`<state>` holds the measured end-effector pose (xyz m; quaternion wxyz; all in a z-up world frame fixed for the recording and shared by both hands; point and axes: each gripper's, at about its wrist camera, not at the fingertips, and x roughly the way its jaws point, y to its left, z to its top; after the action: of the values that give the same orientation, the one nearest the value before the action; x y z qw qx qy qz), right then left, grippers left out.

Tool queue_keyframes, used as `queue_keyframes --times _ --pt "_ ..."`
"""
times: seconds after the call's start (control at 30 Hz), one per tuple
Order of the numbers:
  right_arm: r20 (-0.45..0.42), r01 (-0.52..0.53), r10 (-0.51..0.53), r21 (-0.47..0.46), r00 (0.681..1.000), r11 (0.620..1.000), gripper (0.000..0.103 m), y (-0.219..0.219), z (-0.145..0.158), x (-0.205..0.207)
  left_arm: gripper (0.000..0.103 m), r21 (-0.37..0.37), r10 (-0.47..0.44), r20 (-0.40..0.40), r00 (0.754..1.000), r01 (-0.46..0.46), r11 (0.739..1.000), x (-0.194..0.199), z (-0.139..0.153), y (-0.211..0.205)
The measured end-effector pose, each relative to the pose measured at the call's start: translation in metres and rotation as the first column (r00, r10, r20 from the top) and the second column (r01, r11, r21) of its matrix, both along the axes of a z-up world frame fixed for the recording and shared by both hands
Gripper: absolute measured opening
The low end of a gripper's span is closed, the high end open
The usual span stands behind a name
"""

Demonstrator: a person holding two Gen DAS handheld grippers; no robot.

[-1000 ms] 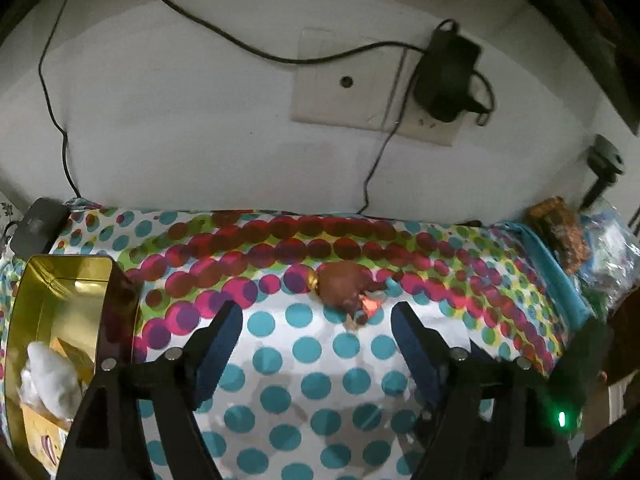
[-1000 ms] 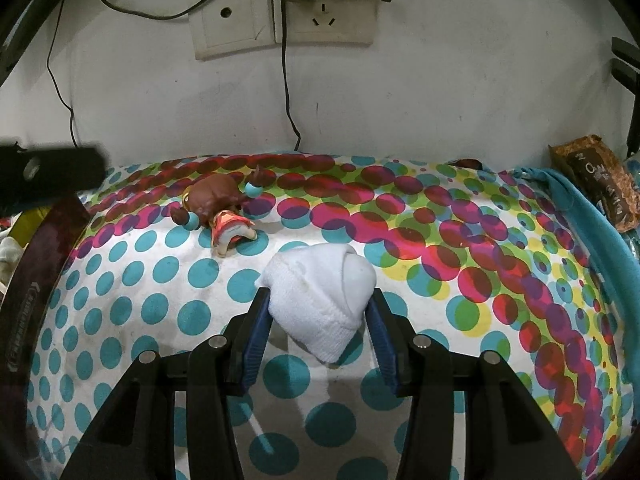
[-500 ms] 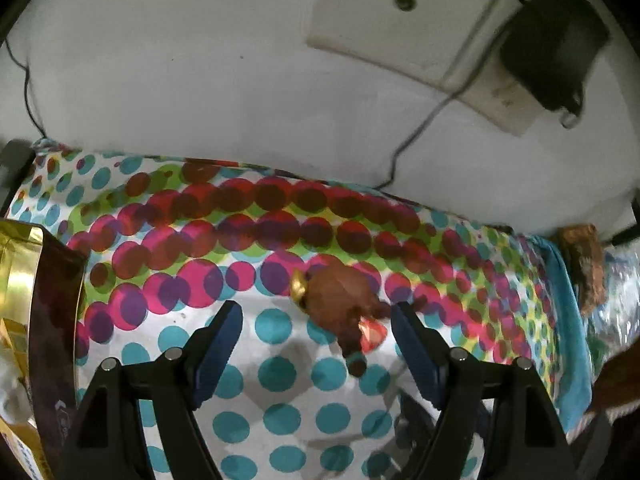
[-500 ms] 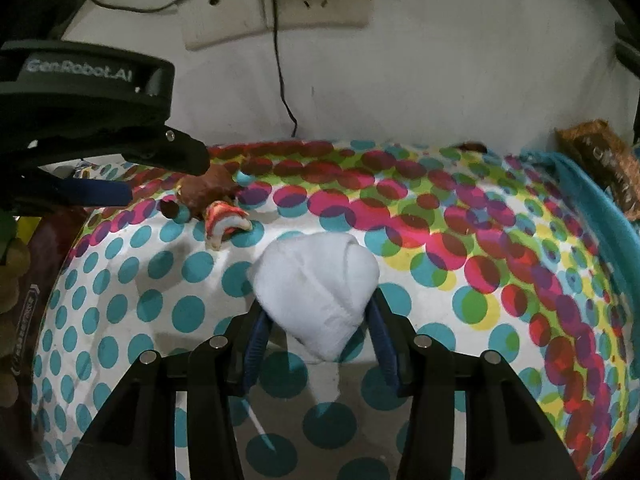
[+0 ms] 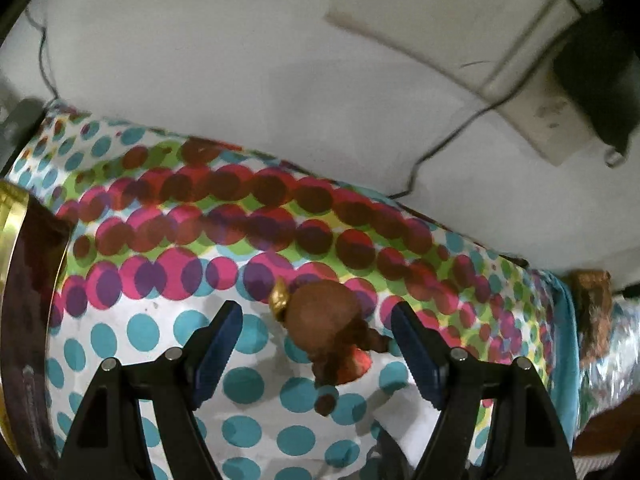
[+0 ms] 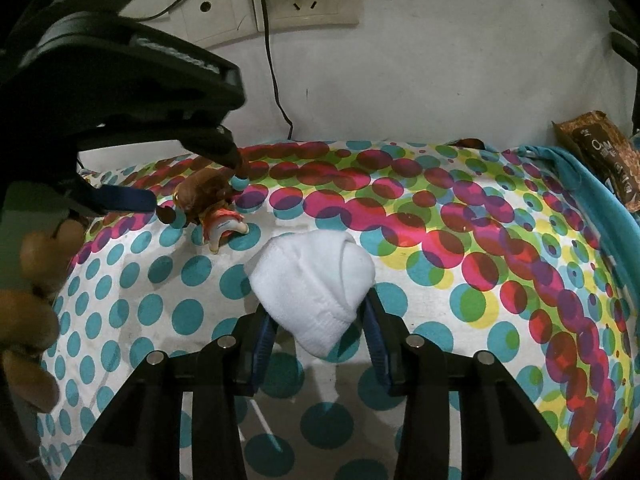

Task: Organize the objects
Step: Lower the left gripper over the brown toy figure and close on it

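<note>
Surface: one table under a white cloth printed with teal, pink, red and green dots (image 6: 460,264); the big mixed dots run along the far edge, plain teal dots fill the near part. A teal cloth (image 6: 600,200) hangs over the right edge.

Room: a white wall (image 6: 420,80) rises straight behind the far edge. On it, two cream socket plates (image 6: 320,4) side by side, black plugs in the upper one, with one black cable (image 6: 276,80) dropping to the table's far edge.

Toys: one small brown-haired doll with an orange dress and teal bobbles (image 5: 324,328), lying near the far left part of the table.

Textiles: one rolled white knitted sock (image 6: 316,280), near the middle of the table, towards the near edge.

Containers: one gold-rimmed dark tin (image 5: 24,280) at the left edge, contents not visible.

Packets: one brown printed snack packet (image 6: 600,152) at the far right corner.

My left gripper (image 5: 316,320): jaws spread wide, hovering with one finger on either side of the doll, holding nothing. My bare fingers (image 6: 32,292) show beside it in the right view.

My right gripper (image 6: 318,332): jaws closing, blue pads pressing both flanks of the sock.
</note>
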<state>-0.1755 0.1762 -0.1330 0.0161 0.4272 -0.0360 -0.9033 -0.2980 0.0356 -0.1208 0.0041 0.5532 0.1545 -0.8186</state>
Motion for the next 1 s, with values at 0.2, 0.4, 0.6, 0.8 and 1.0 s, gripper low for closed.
queue_keyframes --times 0.2,0.4,0.6,0.8,1.0 --pt "-0.001 0.007 -0.007 -0.02 1.0 1.0 0.04 0.002 0.001 0.001 0.079 -0.029 0.032 0.032 0.999 -0.031 0.999 -0.004 -0.011 0.001" --pt "-0.001 0.005 -0.005 -0.014 1.0 1.0 0.04 -0.004 0.003 0.004 0.078 -0.046 0.032 0.014 0.999 -0.031 0.998 -0.001 -0.01 0.004" --pt "0.0 0.004 -0.004 -0.015 1.0 1.0 0.04 -0.003 0.003 0.004 0.047 0.015 -0.006 0.018 1.0 0.006 1.0 0.002 -0.012 0.007" --pt "-0.001 0.004 -0.004 -0.015 1.0 1.0 0.04 -0.002 0.003 0.003 0.044 0.008 -0.031 -0.003 1.0 0.031 0.999 0.007 -0.012 0.01" --pt "0.0 0.002 -0.002 -0.015 1.0 1.0 0.04 0.0 0.002 0.003 0.044 -0.004 -0.056 -0.024 0.998 0.056 0.998 0.01 -0.015 0.011"
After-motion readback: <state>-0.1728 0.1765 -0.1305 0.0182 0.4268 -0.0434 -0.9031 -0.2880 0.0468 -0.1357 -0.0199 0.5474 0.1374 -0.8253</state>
